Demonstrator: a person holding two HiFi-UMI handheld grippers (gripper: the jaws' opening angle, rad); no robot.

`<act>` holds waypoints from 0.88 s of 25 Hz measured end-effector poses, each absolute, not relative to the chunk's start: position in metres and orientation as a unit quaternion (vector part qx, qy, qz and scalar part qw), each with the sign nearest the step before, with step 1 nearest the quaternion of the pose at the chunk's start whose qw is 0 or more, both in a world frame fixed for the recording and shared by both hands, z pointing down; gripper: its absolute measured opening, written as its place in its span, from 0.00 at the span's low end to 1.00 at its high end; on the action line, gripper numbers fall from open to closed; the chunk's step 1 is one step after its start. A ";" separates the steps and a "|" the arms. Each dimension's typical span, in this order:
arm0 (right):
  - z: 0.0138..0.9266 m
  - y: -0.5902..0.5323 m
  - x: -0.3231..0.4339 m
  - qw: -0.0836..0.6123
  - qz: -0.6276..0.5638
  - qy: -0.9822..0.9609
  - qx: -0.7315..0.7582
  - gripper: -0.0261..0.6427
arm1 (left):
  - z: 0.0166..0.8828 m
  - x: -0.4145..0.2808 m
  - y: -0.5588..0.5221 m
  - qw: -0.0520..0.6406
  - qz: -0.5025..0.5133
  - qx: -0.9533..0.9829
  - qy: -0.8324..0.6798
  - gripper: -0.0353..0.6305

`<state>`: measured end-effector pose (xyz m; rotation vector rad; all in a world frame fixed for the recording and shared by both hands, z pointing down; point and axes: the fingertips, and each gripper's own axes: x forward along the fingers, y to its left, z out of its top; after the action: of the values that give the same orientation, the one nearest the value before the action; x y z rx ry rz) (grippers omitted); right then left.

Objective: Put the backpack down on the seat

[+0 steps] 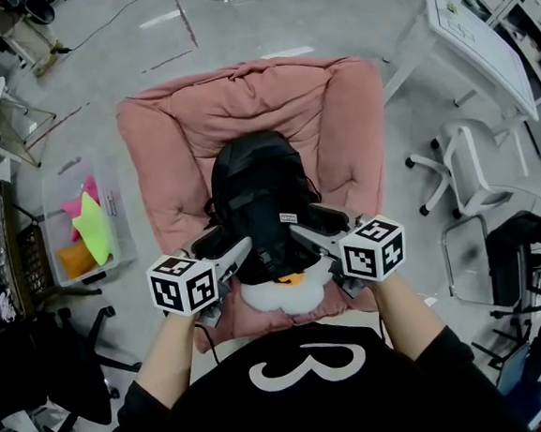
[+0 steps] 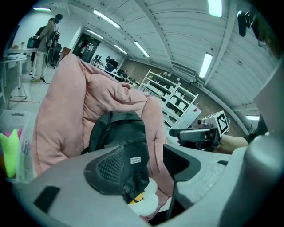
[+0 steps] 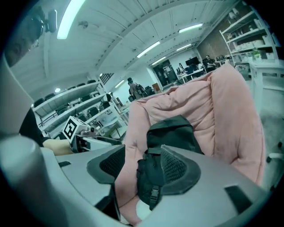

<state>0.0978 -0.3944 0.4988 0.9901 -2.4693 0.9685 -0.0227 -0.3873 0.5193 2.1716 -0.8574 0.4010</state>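
Observation:
The black backpack (image 1: 259,197) rests upright against the back of the pink cushioned seat (image 1: 242,100). Its lower end sits on a white plush piece (image 1: 287,295) with an orange spot. My left gripper (image 1: 229,257) stands open at the pack's lower left, and my right gripper (image 1: 312,236) stands open at its lower right. In the left gripper view the backpack (image 2: 117,133) lies beyond the spread jaws of the left gripper (image 2: 146,165), pads clear of it. The right gripper view shows the backpack (image 3: 171,133) past the right gripper (image 3: 142,170), a buckled strap hanging between its jaws, untouched.
A clear plastic box (image 1: 83,227) of coloured items stands left of the seat. White office chairs (image 1: 465,175) and a white table (image 1: 476,37) are at the right. A black chair (image 1: 39,372) is at the lower left. A person (image 2: 44,40) stands far off.

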 end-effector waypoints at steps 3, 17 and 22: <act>0.465 -0.369 0.076 0.118 0.332 -0.878 0.324 0.40 | 0.479 -0.017 -0.363 0.358 0.129 0.872 -0.308 0.45; 0.366 -0.257 0.019 0.040 0.249 -0.908 0.334 0.05 | 0.371 -0.047 -0.254 0.272 0.076 0.909 -0.306 0.06; 0.339 -0.223 0.015 0.020 0.228 -0.910 0.346 0.04 | 0.346 -0.050 -0.220 0.255 0.061 0.924 -0.279 0.06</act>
<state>0.0151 -0.2234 0.3386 1.0745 -2.8220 0.7064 -0.0504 -0.2196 0.3462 2.5089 -0.7586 0.1662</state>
